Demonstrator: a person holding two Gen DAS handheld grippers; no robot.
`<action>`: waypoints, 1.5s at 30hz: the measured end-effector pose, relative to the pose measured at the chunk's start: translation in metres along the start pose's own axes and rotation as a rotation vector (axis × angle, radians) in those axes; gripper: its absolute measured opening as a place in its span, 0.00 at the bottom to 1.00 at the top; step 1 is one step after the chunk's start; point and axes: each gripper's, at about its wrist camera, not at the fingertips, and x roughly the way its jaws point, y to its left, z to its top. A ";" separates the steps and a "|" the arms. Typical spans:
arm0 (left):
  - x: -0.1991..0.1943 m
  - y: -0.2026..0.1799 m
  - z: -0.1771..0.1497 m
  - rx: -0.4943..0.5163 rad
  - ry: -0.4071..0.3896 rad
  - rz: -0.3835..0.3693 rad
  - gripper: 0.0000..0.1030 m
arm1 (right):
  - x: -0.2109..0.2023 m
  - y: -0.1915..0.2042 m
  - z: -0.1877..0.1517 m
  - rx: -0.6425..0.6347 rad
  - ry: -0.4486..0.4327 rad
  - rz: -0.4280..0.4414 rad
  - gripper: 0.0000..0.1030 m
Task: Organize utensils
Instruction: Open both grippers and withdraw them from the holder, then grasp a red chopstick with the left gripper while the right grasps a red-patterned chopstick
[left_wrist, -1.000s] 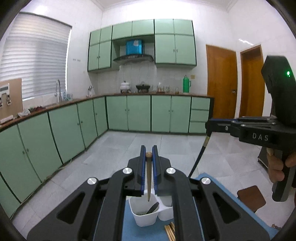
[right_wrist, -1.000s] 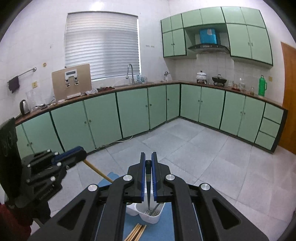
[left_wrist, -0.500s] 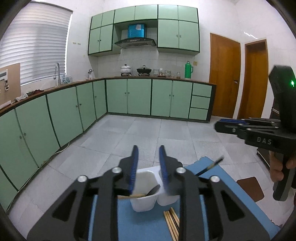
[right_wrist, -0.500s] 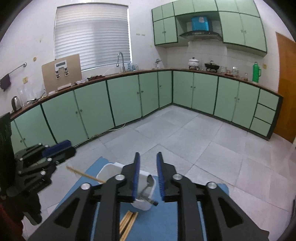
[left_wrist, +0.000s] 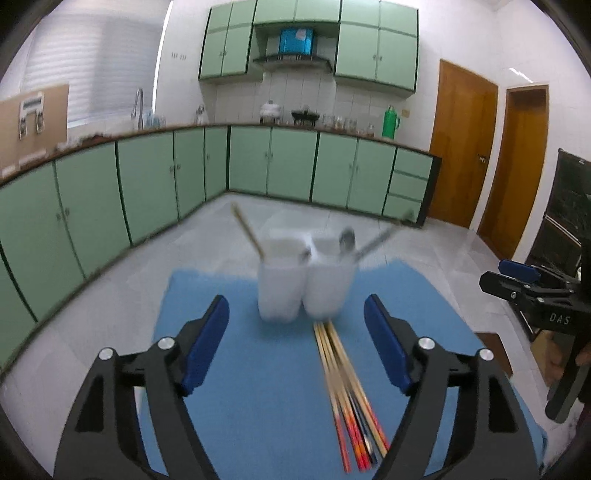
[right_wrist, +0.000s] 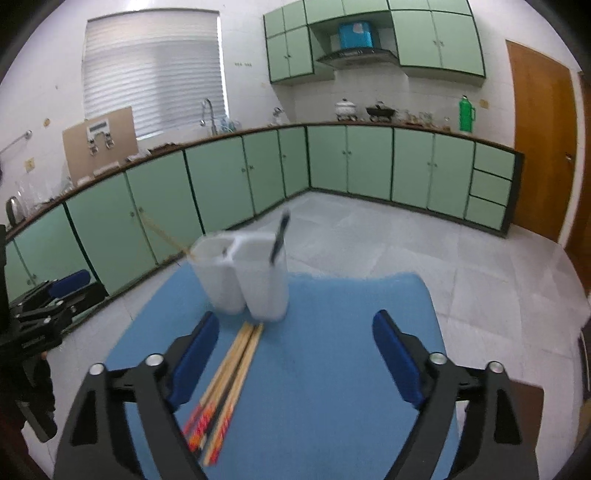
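Both tools same build: matte black plastic linkage arms, silver round-head screws at the pivots, blue pads lining the inner face of each finger. Left tool (left_wrist: 296, 344), right tool (right_wrist: 295, 360). Right tool's side, seen from the left wrist view, has white "DAS" lettering on the black body. Person's hand (left_wrist: 580, 363) partly visible, blurred.

White two-compartment holder (left_wrist: 304, 291) upright on blue mat, utensils inside, chopstick bundle (left_wrist: 347, 384) lying before it

Two joined white plastic holders (left_wrist: 306, 291) with protruding utensil handles obstruct 12 o'clock; bundled wooden chopsticks (left_wrist: 347, 387) lie below. Blue mat (left_wrist: 236, 406) at 9 o'clock remains passable.
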 end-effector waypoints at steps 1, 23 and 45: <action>-0.001 0.000 -0.011 -0.002 0.015 0.005 0.74 | -0.001 0.002 -0.007 0.006 0.004 -0.003 0.87; 0.025 0.006 -0.143 0.036 0.325 0.053 0.75 | 0.049 0.056 -0.159 -0.066 0.292 -0.054 0.84; 0.034 0.000 -0.150 0.030 0.371 0.003 0.76 | 0.064 0.080 -0.151 -0.128 0.316 0.027 0.08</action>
